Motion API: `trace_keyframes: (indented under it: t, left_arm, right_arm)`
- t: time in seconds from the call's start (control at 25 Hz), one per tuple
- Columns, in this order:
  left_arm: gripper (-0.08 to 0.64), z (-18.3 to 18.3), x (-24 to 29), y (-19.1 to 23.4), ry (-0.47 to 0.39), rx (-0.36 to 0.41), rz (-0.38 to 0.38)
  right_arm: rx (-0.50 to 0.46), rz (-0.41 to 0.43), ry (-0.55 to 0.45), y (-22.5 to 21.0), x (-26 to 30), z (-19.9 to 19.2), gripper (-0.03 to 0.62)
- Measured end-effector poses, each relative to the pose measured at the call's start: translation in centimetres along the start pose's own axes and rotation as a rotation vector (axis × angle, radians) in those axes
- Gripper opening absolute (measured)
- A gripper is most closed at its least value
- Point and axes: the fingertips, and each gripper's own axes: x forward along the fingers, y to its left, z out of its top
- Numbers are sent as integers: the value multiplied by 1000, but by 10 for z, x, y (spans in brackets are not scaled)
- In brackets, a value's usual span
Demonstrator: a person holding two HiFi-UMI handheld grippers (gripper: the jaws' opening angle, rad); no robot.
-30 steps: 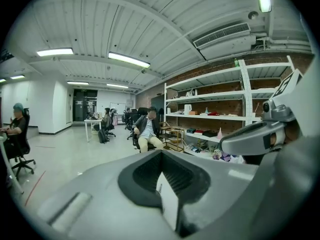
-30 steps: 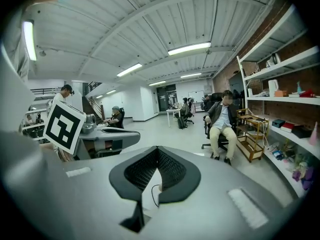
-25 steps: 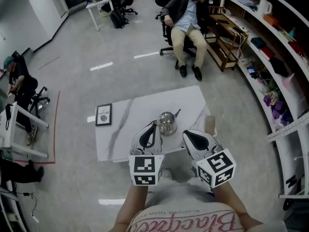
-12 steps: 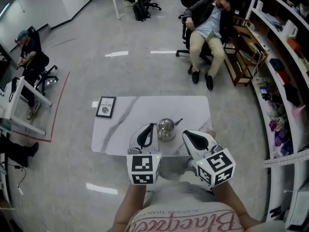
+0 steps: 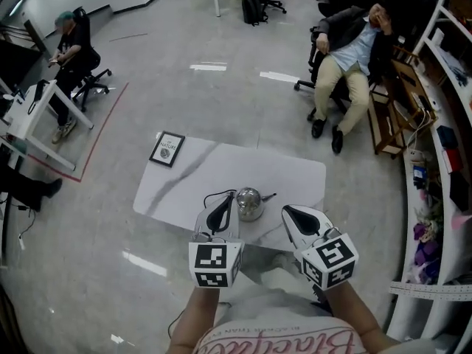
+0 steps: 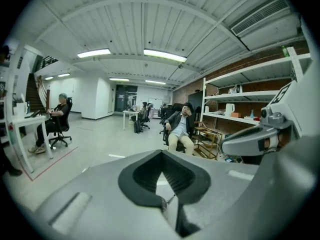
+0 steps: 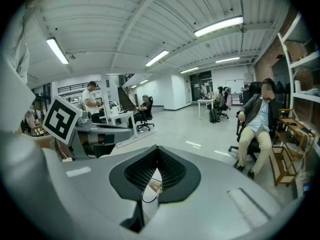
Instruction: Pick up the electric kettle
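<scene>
Hovering near the electric kettle (image 5: 249,203), left claw (image 5: 226,202) and right claw (image 5: 292,213) both closed, holding nothing.

My right gripper (image 7: 157,154) is pointing out across an open office, its jaws pressing together at the tips. The ribbed black pads (image 7: 134,176) are leaving only a sliver lower down. Through that sliver a loop of black cord (image 7: 143,197) is showing against the white bench (image 7: 150,208). My left gripper (image 7: 135,129) is hanging to the left, its marker cube facing me. A person (image 7: 255,126) is sitting in a chair on the right.
</scene>
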Motion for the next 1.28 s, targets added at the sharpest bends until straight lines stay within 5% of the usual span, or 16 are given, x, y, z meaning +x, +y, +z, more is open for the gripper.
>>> trace_keyframes:
  t: [0.16,0.56,1.28]
  left_arm:
    - [0,-9,9,-6,2,-98,22]
    - [0,-42,31,7,-12,-81,85]
    - [0,-205,81,22,113,-84,82]
  right_arm:
    - [-14,74,25,-14,10,-9,24]
    - [41,119,90,-43,54,-47,23]
    - [74,116,118,-56,126,-178,23]
